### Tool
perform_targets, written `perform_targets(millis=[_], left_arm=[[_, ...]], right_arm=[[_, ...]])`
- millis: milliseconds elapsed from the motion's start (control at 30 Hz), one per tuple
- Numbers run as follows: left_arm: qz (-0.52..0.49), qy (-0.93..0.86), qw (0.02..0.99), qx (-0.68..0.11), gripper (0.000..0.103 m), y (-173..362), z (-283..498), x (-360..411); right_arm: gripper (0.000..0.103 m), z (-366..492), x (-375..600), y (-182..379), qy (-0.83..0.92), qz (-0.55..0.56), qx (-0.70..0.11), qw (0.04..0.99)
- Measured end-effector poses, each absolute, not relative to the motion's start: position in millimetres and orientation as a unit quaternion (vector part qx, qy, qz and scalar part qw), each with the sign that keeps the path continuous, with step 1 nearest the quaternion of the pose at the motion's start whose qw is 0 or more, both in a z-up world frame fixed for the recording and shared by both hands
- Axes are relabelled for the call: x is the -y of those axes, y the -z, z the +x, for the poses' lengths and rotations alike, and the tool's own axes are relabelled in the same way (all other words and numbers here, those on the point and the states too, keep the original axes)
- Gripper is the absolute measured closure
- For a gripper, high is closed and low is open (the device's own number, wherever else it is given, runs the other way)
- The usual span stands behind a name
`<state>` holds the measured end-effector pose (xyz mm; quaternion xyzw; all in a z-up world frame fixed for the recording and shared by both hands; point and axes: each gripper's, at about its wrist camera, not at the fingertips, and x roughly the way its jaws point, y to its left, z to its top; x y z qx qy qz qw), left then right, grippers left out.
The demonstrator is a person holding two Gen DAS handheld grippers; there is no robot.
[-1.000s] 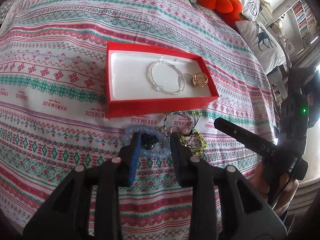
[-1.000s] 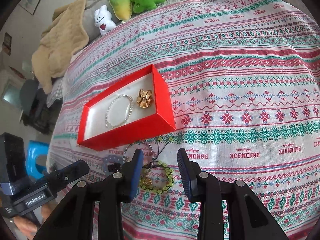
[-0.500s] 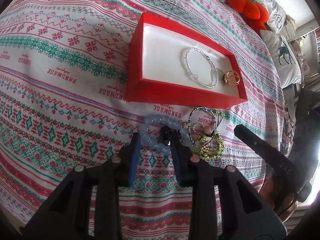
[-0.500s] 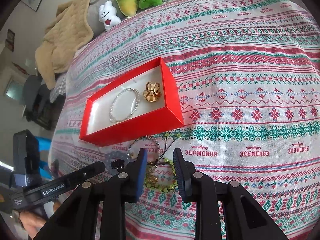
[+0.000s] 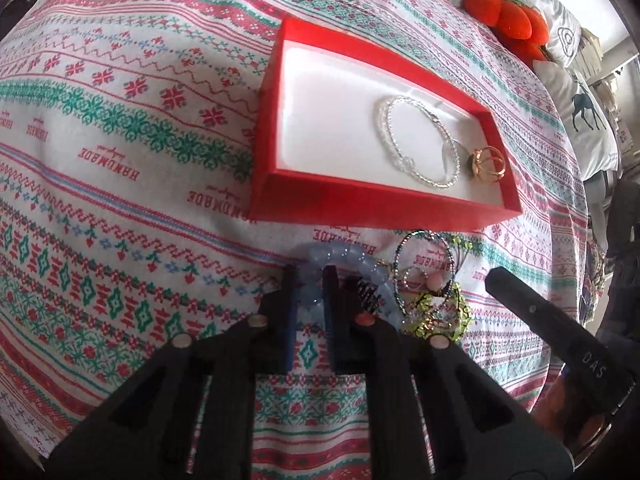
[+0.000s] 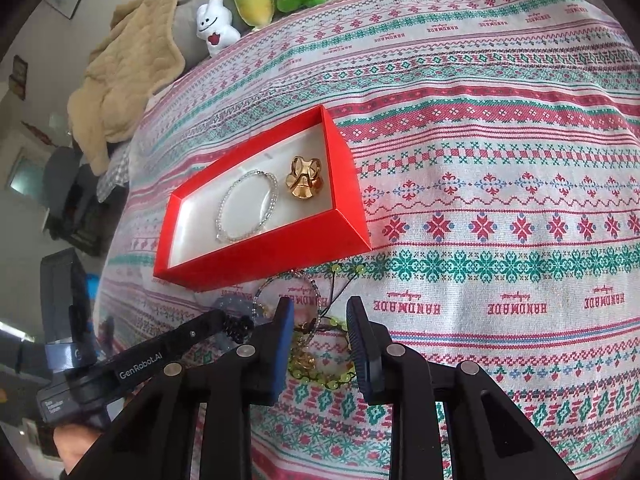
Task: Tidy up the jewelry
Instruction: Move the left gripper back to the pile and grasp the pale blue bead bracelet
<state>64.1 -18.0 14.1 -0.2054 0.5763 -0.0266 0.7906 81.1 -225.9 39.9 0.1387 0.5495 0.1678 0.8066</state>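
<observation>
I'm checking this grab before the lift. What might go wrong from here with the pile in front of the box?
1. The left gripper is closing on the pale blue bead bracelet, which touches the dark thin bangle and the green bead bracelet; lifting may drag them along.
2. The grip sits at the bracelet's edge, so beads could slip out.
3. The right gripper straddles the same pile, so the two could collide.
</observation>
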Motion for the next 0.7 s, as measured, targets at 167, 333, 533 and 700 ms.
perform_targets(millis=[167,333,533,700], left_arm=[[-0.2,0.071,0.805,-0.554,0.09,-37.3,55.8,29.8],[-0.204,0.111,0.816,-0.529,0.09,-59.7,46.4,32.9],[-0.205,0.124,0.826,-0.511,0.09,-66.4,43.1,24.0],[-0.209,0.128,0.825,-0.509,0.09,-69.4,40.3,15.7]], right_arm=[[0.076,83.6,223.4,-37.7,-0.172,0.137,-0.552,0.804],[0.076,88.8,216.0,-30.8,-0.182,0.146,-0.56,0.795],[0.082,95.2,212.0,-24.1,-0.171,0.142,-0.565,0.795],[0.096,93.0,201.9,-19.1,-0.165,0.116,-0.572,0.795]])
